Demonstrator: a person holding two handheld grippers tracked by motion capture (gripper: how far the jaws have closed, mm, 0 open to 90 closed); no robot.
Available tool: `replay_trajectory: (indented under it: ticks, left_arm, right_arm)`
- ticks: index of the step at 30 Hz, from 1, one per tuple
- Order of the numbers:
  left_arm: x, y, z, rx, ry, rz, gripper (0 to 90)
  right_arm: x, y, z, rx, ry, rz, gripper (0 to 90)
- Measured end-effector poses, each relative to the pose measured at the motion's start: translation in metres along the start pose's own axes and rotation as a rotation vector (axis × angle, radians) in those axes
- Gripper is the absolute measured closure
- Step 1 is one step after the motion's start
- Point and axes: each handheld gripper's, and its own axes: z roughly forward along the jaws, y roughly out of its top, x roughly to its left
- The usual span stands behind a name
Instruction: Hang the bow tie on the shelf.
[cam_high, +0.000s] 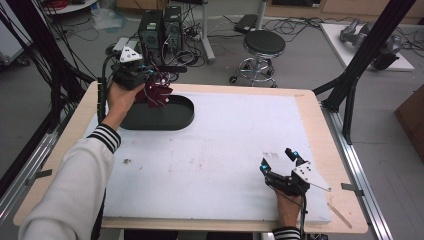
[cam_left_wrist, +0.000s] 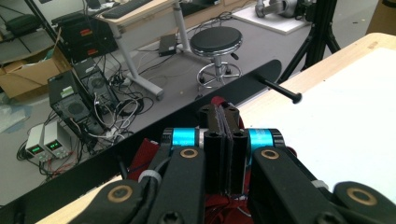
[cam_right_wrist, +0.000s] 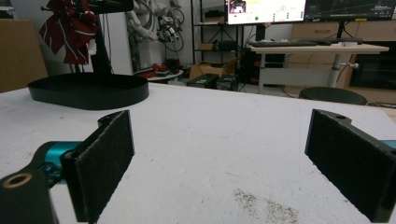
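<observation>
A dark red cloth with white stripes (cam_high: 157, 93) hangs above the black oval tray (cam_high: 176, 120) at the table's far left. My left gripper (cam_high: 148, 77) is shut on it. In the left gripper view the jaws are pressed together on the red cloth (cam_left_wrist: 140, 157), with the tray's rim (cam_left_wrist: 196, 112) running beneath. My right gripper (cam_high: 278, 161) rests low at the near right of the white mat, jaws wide apart and nothing between them. From the right gripper view the cloth (cam_right_wrist: 69, 29) hangs over the tray (cam_right_wrist: 88, 92) far off at the left.
A white mat (cam_high: 225, 150) covers the wooden table (cam_high: 330, 150). A small dark smudge (cam_high: 126, 161) lies on the mat near the left sleeve. Behind the table stand a black stool (cam_high: 263, 45), computer boxes (cam_high: 160, 27) and cables. A black frame post (cam_high: 362, 55) rises at the right.
</observation>
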Motion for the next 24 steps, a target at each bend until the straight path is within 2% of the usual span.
replay_trajectory:
  ticks: [7, 9, 12, 15, 19, 20, 22, 24]
  left_arm:
    - [0.0, 0.003, 0.011, 0.013, 0.013, 0.002, 88.4]
    - [0.002, 0.006, 0.013, 0.019, 0.036, 0.002, 88.2]
    - [0.006, 0.012, 0.016, 0.026, 0.05, -0.013, 88.1]
    - [0.008, 0.015, 0.019, 0.064, 0.065, 0.006, 86.0]
    - [0.012, 0.013, 0.021, 0.083, 0.096, -0.002, 83.5]
    - [0.012, 0.013, 0.021, 0.088, 0.104, 0.001, 81.1]
    - [0.012, 0.013, 0.022, 0.095, 0.128, 0.0, 70.6]
    - [0.012, 0.013, 0.021, 0.096, 0.132, -0.004, 67.6]
  right_arm:
    - [0.0, 0.0, 0.0, 0.0, 0.0, 0.005, 7.1]
    - [0.0, 0.0, 0.0, 0.0, 0.0, 0.005, 7.1]
    - [0.0, 0.0, 0.0, 0.005, 0.0, 0.006, 7.1]
    - [0.0, 0.0, 0.0, 0.003, 0.0, 0.003, 7.1]
    - [0.0, 0.0, 0.0, 0.003, -0.001, 0.002, 7.1]
    - [0.0, 0.0, 0.0, 0.004, -0.001, 0.003, 7.1]
    - [0.0, 0.0, 0.0, 0.005, 0.0, 0.006, 7.1]
    - [0.0, 0.0, 0.0, 0.002, -0.001, 0.005, 7.1]
